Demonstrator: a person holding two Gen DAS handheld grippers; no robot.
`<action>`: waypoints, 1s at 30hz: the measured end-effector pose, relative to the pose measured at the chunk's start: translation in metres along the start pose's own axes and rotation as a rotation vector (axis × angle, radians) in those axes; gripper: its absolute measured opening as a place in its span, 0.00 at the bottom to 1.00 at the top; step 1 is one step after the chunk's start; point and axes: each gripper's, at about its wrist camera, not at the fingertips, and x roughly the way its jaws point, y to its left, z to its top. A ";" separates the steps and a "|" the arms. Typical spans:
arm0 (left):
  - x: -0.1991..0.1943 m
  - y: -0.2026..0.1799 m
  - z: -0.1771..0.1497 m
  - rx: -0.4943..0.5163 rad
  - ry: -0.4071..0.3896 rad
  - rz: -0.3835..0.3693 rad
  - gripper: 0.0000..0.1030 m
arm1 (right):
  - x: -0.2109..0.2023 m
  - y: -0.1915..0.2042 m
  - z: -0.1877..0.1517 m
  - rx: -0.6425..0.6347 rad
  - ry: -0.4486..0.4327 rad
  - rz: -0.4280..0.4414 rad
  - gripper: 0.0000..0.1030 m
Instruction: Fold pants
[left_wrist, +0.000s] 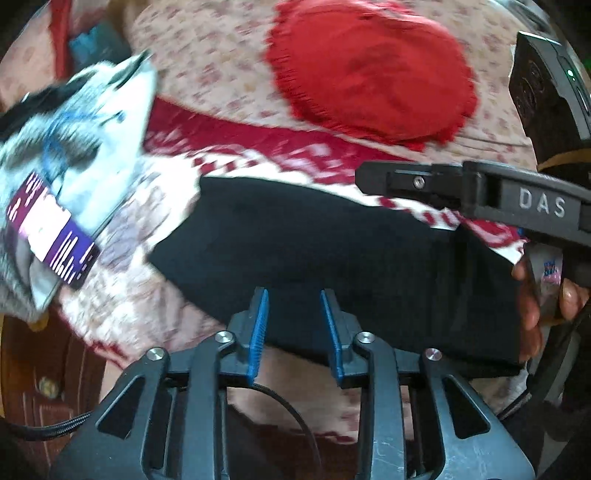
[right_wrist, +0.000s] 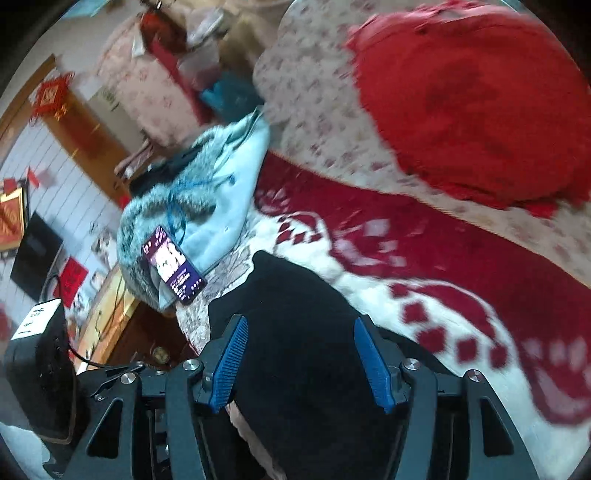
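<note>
The black pants (left_wrist: 332, 258) lie folded in a compact block on the red and white patterned blanket (left_wrist: 258, 155). My left gripper (left_wrist: 295, 299) is open, its blue pads just above the pants' near edge, holding nothing. My right gripper (right_wrist: 299, 325) is open with its blue pads wide apart over the black pants (right_wrist: 295, 332), with no cloth pinched between them. The right gripper's body (left_wrist: 480, 195) shows at the right of the left wrist view, over the far right end of the pants.
A round red cushion (left_wrist: 369, 70) lies on the floral cover behind the pants. A light blue jacket with a fur collar (right_wrist: 207, 192) and a lit phone (right_wrist: 173, 266) lie to the left. A wooden cabinet (right_wrist: 110, 317) stands beyond the bed's edge.
</note>
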 end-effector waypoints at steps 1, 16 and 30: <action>0.002 0.009 0.000 -0.026 0.010 0.005 0.28 | 0.011 0.004 0.005 -0.015 0.014 0.008 0.56; 0.052 0.090 -0.002 -0.374 0.091 -0.031 0.65 | 0.148 0.034 0.062 -0.190 0.221 0.004 0.62; 0.026 0.044 0.025 -0.173 -0.052 0.006 0.21 | 0.084 0.013 0.052 -0.013 0.002 0.194 0.16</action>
